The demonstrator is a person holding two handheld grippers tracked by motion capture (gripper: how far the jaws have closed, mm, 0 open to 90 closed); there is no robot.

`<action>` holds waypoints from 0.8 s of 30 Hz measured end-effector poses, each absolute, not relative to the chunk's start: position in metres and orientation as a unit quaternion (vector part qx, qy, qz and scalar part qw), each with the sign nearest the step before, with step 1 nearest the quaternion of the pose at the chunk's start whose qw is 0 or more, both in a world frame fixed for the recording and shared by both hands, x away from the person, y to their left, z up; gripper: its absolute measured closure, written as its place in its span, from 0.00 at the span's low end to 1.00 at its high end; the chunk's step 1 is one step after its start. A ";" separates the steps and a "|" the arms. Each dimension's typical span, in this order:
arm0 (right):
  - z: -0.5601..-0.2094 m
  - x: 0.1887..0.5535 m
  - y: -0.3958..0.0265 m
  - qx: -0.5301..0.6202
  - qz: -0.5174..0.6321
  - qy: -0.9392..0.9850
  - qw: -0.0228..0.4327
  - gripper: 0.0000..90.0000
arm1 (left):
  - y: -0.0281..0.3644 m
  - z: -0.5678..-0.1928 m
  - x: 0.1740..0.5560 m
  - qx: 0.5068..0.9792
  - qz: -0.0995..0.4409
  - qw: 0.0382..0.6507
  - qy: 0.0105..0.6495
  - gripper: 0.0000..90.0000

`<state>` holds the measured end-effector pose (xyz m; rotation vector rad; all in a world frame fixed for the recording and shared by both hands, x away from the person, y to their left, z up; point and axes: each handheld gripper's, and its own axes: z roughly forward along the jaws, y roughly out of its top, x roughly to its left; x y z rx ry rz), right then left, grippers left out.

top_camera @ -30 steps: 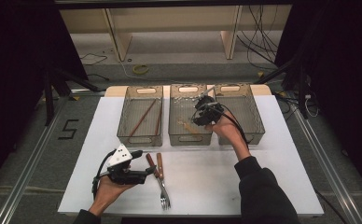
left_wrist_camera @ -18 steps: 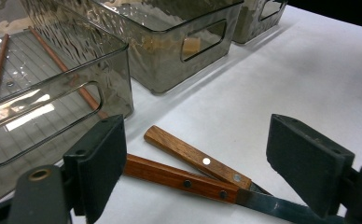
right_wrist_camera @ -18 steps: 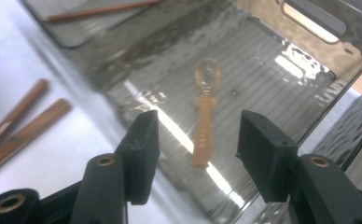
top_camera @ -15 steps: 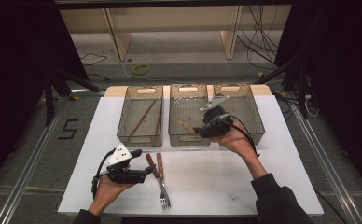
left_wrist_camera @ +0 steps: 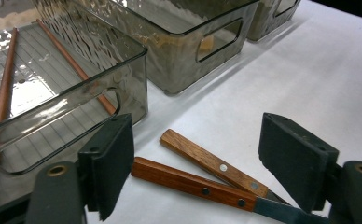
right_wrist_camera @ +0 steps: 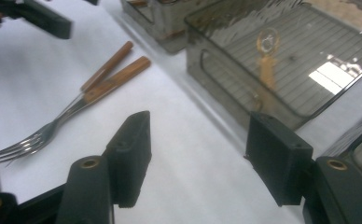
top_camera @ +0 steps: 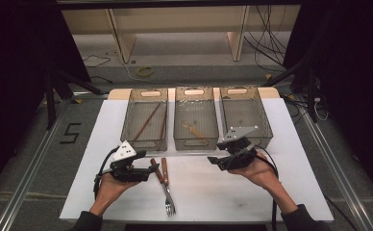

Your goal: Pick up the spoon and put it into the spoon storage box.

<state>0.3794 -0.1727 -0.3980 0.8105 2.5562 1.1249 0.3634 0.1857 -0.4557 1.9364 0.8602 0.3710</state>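
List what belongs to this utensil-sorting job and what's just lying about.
Job, likely: two wooden-handled utensils, three bins, chopsticks, left tool, right tool.
Lying about: tape roll, cables, floor mark "5".

In the left gripper view, the two wooden-handled utensils [left_wrist_camera: 202, 179] run off the bottom edge.

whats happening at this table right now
A person sits at a white table holding a two-finger gripper in each hand. The left gripper is open beside two wooden-handled forks lying on the table. The right gripper is open and empty in front of three smoky clear plastic bins. The left bin holds brown chopsticks; the middle one holds a small wooden utensil.
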 end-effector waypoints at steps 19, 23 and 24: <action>-0.425 0.347 -0.193 0.287 0.398 0.865 0.102 0.43 | 0.163 -0.460 0.390 0.835 0.131 0.410 0.342 0.65; -0.428 0.342 -0.196 0.289 0.404 0.862 0.098 0.42 | 0.157 -0.464 0.398 0.844 0.126 0.387 0.348 0.74; -0.429 0.340 -0.197 0.287 0.405 0.862 0.099 0.42 | 0.156 -0.465 0.399 0.847 0.126 0.383 0.348 0.76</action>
